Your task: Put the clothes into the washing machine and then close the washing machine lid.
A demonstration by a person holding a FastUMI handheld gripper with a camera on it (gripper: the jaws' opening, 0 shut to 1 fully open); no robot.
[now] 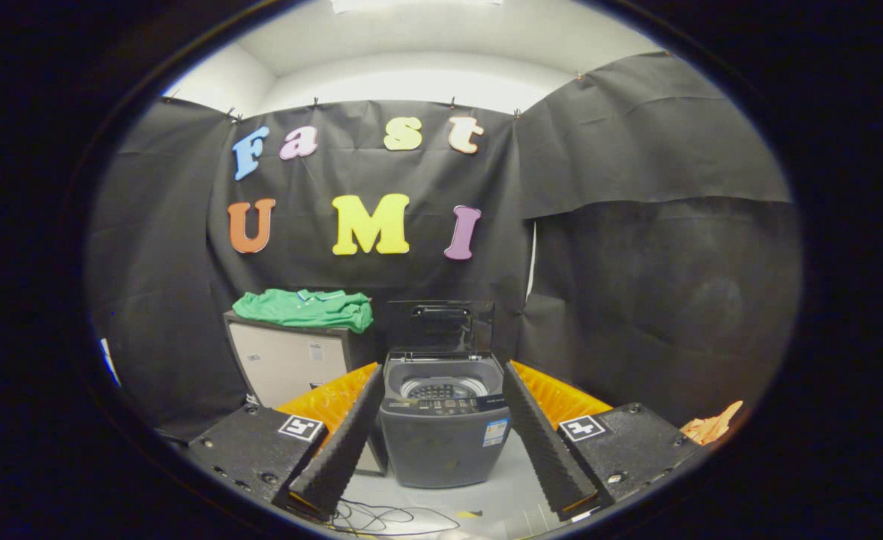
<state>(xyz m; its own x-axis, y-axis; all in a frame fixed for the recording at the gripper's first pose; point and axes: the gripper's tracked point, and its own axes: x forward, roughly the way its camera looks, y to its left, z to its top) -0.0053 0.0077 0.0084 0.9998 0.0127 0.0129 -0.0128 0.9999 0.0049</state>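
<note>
Gripper view: looks across the booth at the washing machine (444, 427), which stands on the pale floor between the two fingers and well beyond them
Gripper (443, 442): spread wide and holding nothing; both fingers bare, with the machine seen through the gap between them
Clothes: a green garment (304, 308) lies folded on top of a low cabinet (291, 360), just beside the machine on its left and a little behind it; nothing grips it
Washing machine lid (441, 328): stands raised at the back of the machine, upright against the wall; the drum opening (443, 387) below it is exposed; from this angle I cannot tell whether anything lies inside
Other cloth: an orange scrap (711, 427) lies off to the right beyond the right finger; whether it belongs to the laundry I cannot say
Done so far: by my reckoning nothing; the garment is not in the drum and the lid is not closed
Left to do: reach the cabinet top, take the green garment, carry it over the opening and drop it in; then bring the lid down
</note>
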